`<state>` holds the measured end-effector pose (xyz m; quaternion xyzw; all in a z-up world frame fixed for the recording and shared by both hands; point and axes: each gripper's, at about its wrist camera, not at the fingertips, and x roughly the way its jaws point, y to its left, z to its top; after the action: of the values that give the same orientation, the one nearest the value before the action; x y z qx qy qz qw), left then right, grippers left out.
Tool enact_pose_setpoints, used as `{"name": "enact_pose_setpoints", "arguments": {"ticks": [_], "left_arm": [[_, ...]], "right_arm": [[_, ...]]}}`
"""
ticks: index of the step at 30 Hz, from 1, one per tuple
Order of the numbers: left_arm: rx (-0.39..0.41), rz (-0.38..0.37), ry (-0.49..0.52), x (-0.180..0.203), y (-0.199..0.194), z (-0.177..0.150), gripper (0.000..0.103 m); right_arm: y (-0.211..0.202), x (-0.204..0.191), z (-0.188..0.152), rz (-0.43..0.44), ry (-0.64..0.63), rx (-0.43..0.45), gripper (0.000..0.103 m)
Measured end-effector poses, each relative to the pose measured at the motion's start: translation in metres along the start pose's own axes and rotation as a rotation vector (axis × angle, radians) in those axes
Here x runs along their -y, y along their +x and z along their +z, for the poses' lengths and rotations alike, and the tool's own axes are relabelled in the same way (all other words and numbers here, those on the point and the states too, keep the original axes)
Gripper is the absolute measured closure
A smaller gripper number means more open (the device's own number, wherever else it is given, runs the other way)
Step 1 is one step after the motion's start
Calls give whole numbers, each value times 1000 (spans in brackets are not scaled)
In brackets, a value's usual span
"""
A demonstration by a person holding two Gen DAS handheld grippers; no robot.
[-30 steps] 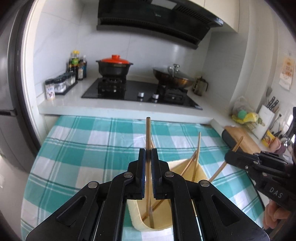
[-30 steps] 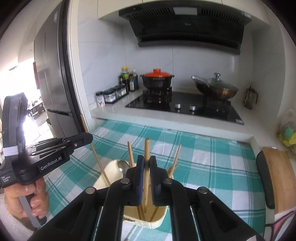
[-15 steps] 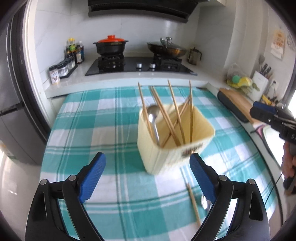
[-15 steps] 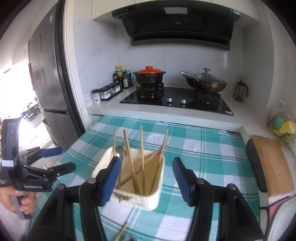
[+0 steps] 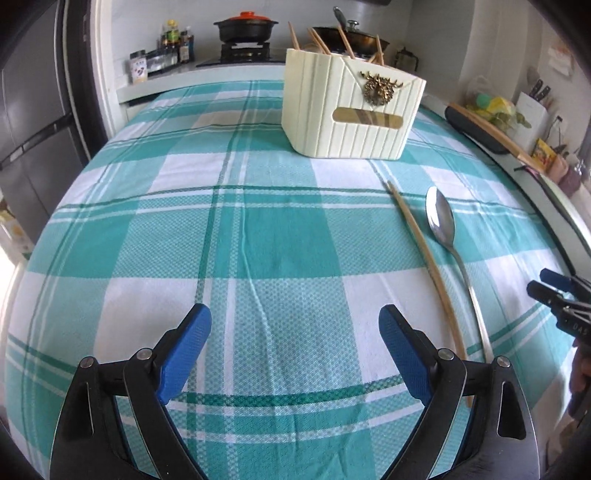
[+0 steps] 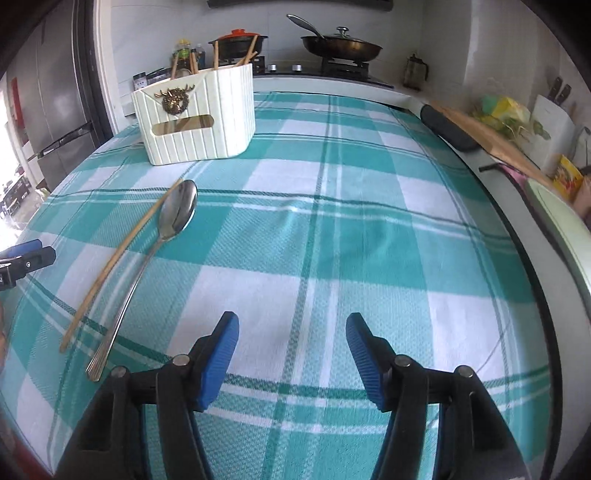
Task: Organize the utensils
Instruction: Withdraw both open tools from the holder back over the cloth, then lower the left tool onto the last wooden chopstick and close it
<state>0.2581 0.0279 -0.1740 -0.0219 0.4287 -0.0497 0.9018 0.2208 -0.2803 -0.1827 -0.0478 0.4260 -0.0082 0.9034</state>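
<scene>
A cream ribbed utensil holder (image 5: pixel 351 110) (image 6: pixel 199 114) stands on the teal checked tablecloth (image 5: pixel 236 229) with several wooden chopsticks (image 5: pixel 321 40) sticking out of it. On the cloth in front of it lie a metal spoon (image 5: pixel 441 225) (image 6: pixel 177 214) and a wooden chopstick (image 5: pixel 424 251) (image 6: pixel 122 251), side by side. My left gripper (image 5: pixel 295 325) is open and low over bare cloth, left of the spoon and chopstick. My right gripper (image 6: pixel 291 332) is open with nothing between its jaws, right of the two. Each gripper's tip shows at the edge of the other view.
Behind the table runs a counter with a hob, a red-lidded pot (image 5: pixel 245 27), a lidded pan (image 6: pixel 340 46) and spice jars (image 5: pixel 155 62). A cutting board (image 6: pixel 491 136) and knife block (image 6: pixel 550 114) sit on the right. A fridge (image 6: pixel 55 110) stands at the left.
Both grippers let go of the chopsticks they held over the holder, opened, and dropped back and down toward the cloth. The holder is now farther away; the spoon and loose chopstick came into view.
</scene>
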Motion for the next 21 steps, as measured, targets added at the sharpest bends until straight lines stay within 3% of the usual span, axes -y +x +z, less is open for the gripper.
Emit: {"name": "enact_pose_setpoints", "arguments": {"ticks": [15,17,21], "left_arm": [[-50,28,44,9,14,-9,5],[-35,-18,13,5,10,-6,5],[-25,-215,-86,9,-2,13,5]], "right_arm": [[8,-3,-9,-29,22,-3,41],[8,-3,-9,-31,20,-3,41],[8,-2,-9,-30,20,-3,41]]}}
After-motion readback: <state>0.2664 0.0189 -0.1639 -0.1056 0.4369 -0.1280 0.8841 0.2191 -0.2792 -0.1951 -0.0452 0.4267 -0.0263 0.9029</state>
